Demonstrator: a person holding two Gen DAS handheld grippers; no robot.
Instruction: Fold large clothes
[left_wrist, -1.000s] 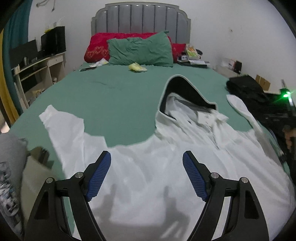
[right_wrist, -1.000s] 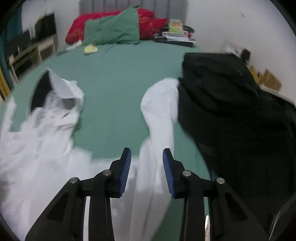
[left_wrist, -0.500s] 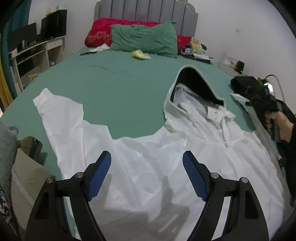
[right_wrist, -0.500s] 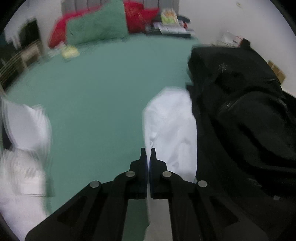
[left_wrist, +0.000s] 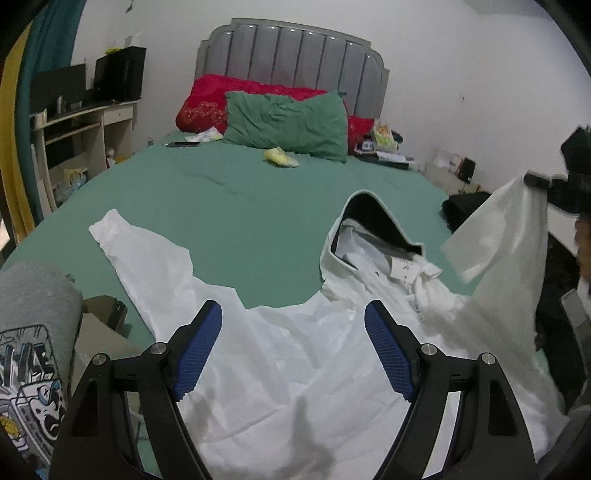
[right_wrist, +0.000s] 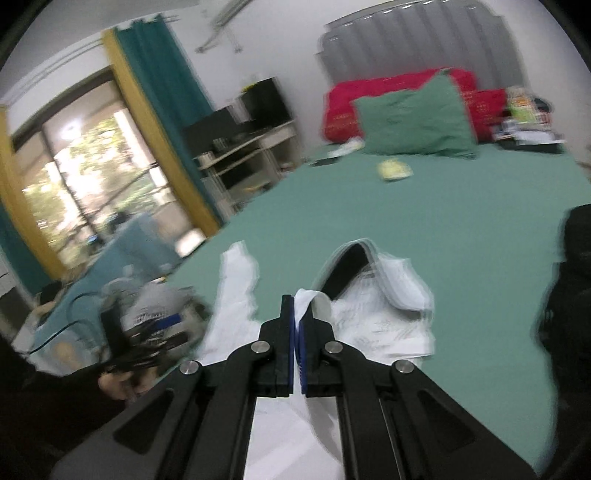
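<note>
A large white hooded jacket (left_wrist: 295, 354) lies spread on the green bed (left_wrist: 229, 206), hood (left_wrist: 365, 221) with dark lining toward the pillows. Its left sleeve (left_wrist: 129, 251) lies flat. My left gripper (left_wrist: 293, 343) is open and empty, hovering over the jacket's body. My right gripper (right_wrist: 296, 314) is shut on the right sleeve (right_wrist: 308, 297). In the left wrist view that sleeve (left_wrist: 502, 229) hangs lifted off the bed at the right. The right wrist view is blurred; the hood (right_wrist: 354, 273) and left sleeve (right_wrist: 236, 288) show beyond the fingers.
A green pillow (left_wrist: 288, 125) and red pillows (left_wrist: 207, 103) lie at the headboard, with a small yellow item (left_wrist: 279, 157). Black clothing (right_wrist: 569, 288) lies on the bed's right side. A grey printed garment (left_wrist: 33, 332) sits at the near left. A desk (left_wrist: 81, 129) stands left.
My right gripper, closed on the right sleeve, has lifted it off the bed and swung left toward the jacket. My left gripper stays open over the jacket body.
</note>
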